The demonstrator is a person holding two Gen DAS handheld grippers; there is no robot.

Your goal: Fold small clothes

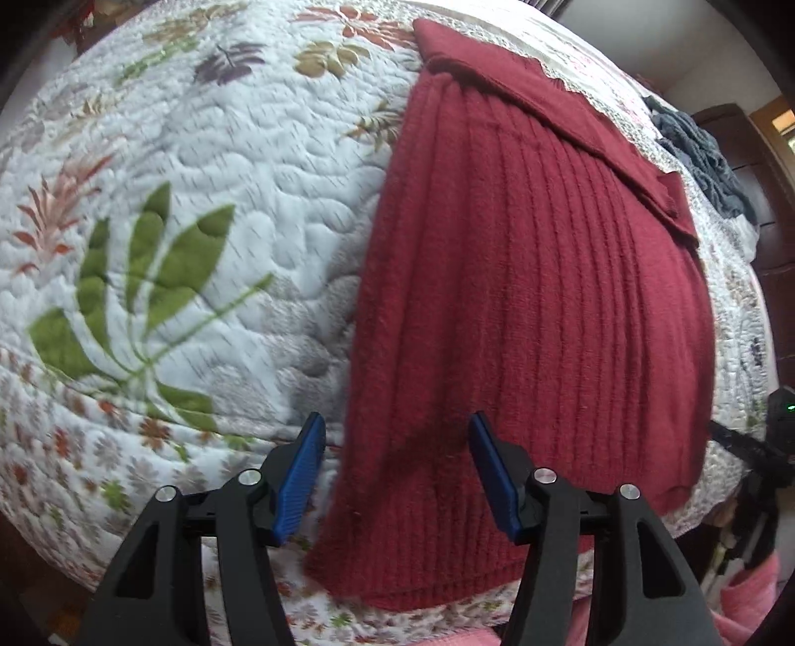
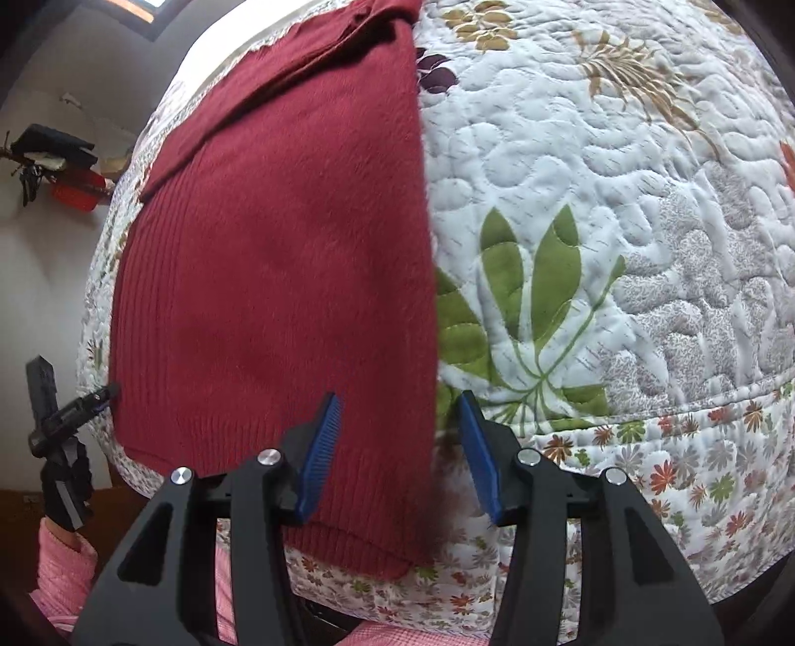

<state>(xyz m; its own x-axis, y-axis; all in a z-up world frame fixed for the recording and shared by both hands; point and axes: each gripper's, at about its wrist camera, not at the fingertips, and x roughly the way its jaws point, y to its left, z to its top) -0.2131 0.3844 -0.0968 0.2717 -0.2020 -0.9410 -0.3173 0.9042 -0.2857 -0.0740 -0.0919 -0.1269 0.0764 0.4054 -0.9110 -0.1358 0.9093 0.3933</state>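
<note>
Fingers of left gripper (image 1: 397, 477) and right gripper (image 2: 400, 457) apart, empty, over red sweater (image 1: 536, 298) on quilt (image 1: 198, 149).

Soft, even daylight in both views; no hard glare. Strong fisheye bulge, black vignette at corners. Slight motion blur on quilt (image 1: 208, 164) print and red sweater (image 1: 536, 278) ribbing in left view. Faint grey shadow along sweater's left edge. Small bright window patch (image 2: 141, 7) at top-left of right view.
</note>
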